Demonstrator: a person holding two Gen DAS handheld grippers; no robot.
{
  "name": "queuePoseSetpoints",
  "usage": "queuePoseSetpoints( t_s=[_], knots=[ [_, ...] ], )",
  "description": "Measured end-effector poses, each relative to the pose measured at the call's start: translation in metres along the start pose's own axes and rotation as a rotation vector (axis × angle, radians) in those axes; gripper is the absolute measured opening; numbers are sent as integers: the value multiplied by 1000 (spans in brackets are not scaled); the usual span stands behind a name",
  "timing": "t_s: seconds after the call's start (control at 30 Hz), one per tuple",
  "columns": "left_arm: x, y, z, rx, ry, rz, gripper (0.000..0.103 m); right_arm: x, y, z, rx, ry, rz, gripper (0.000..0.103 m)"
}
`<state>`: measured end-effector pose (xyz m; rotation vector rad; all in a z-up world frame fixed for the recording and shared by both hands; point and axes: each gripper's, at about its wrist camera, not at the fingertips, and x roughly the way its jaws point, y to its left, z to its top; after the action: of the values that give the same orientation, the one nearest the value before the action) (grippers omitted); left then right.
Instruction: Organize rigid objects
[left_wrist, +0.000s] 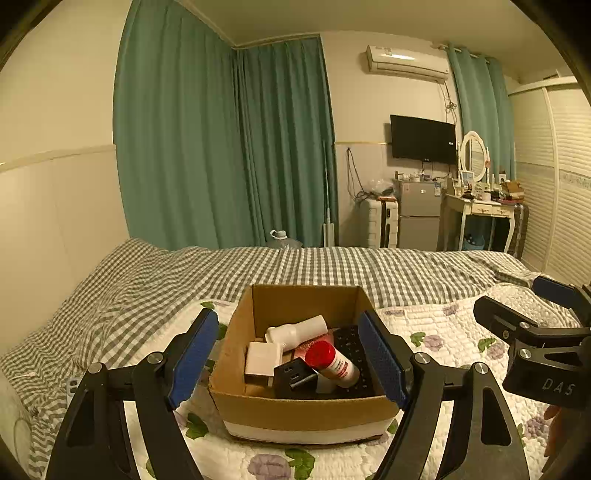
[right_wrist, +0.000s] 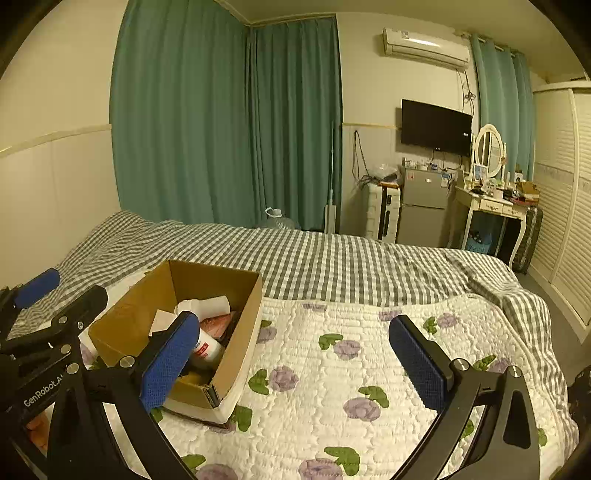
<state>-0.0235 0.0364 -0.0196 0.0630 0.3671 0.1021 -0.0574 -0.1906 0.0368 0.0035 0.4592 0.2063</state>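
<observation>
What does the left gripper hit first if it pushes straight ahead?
Probably the cardboard box: it sits dead ahead between the open fingers of the left gripper, near wall closest. If the line runs higher, the red-capped bottle inside comes first. Depth is unclear.

Matt brown cardboard box (left_wrist: 306, 404), quilted floral cloth bedspread (right_wrist: 332, 369), textured blue pads (left_wrist: 194, 356)

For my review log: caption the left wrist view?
Open left tongs frame a cardboard box of sorted items on a floral quilt.
</observation>
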Motion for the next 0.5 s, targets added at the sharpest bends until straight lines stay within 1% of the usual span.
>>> queuePoseSetpoints(
  t_s=[0.27,0.5],
  knots=[
    [6,-1,-6,0,36,-17,81,5,-3,-2,9,17,0,103],
    [8,-1,-6,5,39,-13,81,4,-4,-1,8,12,-4,103]
  ],
)
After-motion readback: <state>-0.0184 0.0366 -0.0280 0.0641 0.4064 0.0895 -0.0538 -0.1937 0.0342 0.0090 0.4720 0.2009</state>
